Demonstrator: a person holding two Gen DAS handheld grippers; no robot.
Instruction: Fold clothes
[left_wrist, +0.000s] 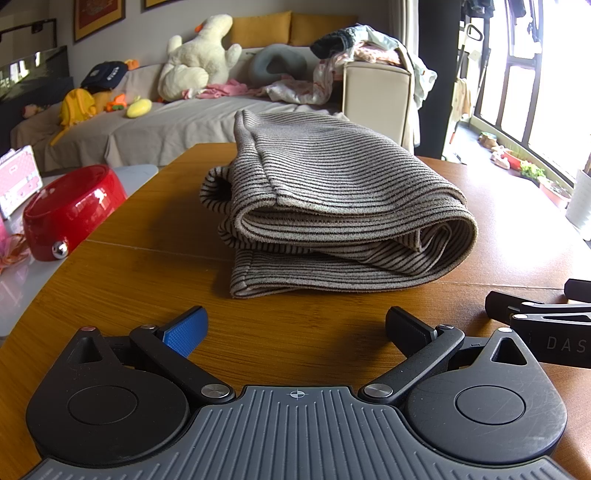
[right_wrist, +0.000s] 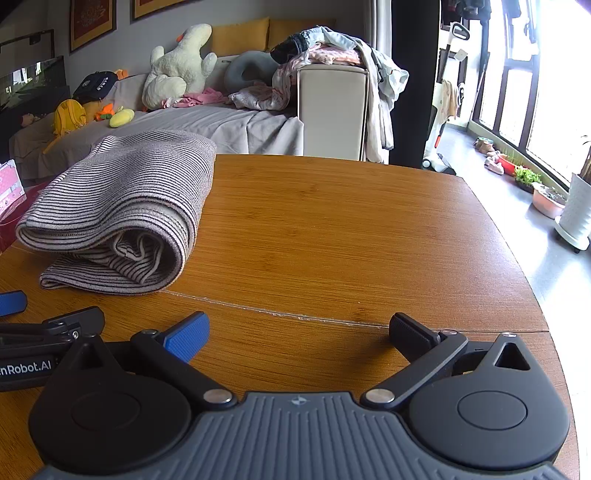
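Striped knitwear (left_wrist: 332, 206) is the thing to watch, but start at the tongs: the left gripper (left_wrist: 295, 328) has its jaws spread wide with nothing between them, low over the wooden table (left_wrist: 129, 266), and the garment lies straight ahead at twelve o'clock, near but not touching. The right gripper (right_wrist: 299, 332) is likewise agape and empty, with the same bundle off at its ten o'clock, well apart.

The piece already sits in a thick fold, layers stacked. If another fold or a tidy is intended, I'd judge the best approach is to take the loose near hem low, one jaw slid under the bottom layer, and lift both corners evenly so the stack doesn't slump.

From the left camera you get the hem edge head-on, a sleeve cuff poking out at nine o'clock, and a red bowl (left_wrist: 74, 210) beside the table. The right camera instead shows the rolled end with its inner layers, the bare far half of the tabletop, and the bright window (right_wrist: 535, 74) at two o'clock.
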